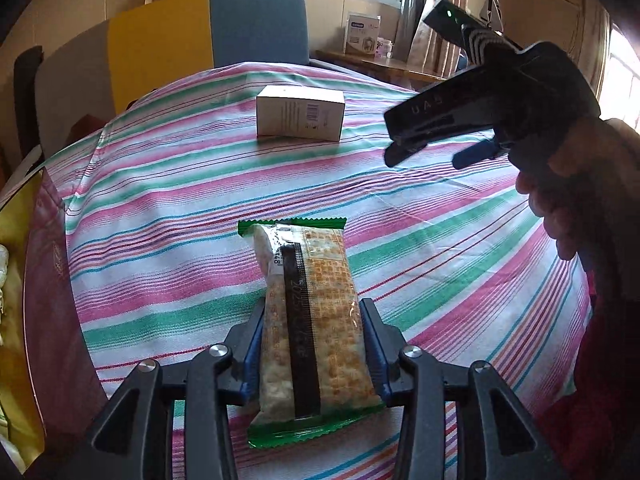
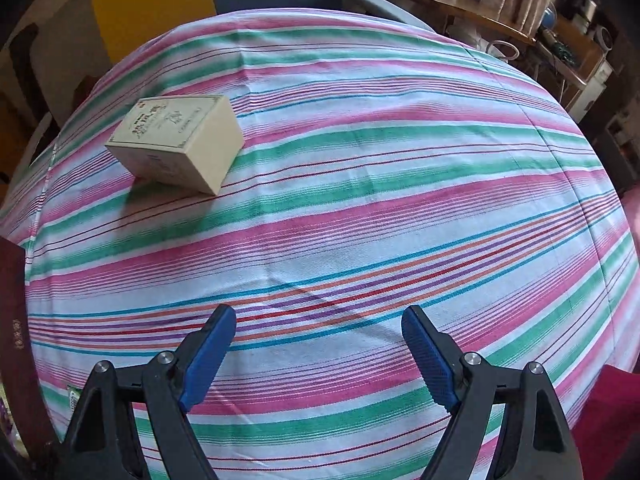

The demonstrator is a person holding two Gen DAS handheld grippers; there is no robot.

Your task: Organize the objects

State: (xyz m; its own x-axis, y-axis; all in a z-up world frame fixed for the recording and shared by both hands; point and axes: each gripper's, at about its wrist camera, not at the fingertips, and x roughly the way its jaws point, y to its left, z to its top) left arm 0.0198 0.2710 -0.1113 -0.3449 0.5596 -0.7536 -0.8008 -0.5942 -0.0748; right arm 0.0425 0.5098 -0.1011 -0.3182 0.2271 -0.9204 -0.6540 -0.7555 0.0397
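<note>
The left gripper (image 1: 314, 336) has its 2 blue-padded fingers (image 1: 252, 354) set narrow around a clear snack packet (image 1: 310, 320) with green crimped ends. The pads lie against the packet's long sides, 1 on each side, and the packet points away from the gripper along the striped tablecloth (image 1: 400, 240). Whether the packet rests on the cloth or hangs just above it cannot be told.

The right gripper (image 2: 319, 346) stands wide, with only bare cloth between its blue pads (image 2: 208, 360). In the left wrist view it shows in the upper right, above the cloth, held by a hand (image 1: 576, 184).

Beyond the packet, near the far edge of the table, a small white box (image 1: 300, 114) sits on the cloth, well apart from both grippers. From the right wrist view the same box lies toward the far left corner, turned at an angle to the stripes, with printed lettering on its top face.

At the left edge, a dark red box (image 1: 52, 300) stands beside the table. Behind the far edge stands a chair (image 1: 208, 40) with yellow and blue panels.
</note>
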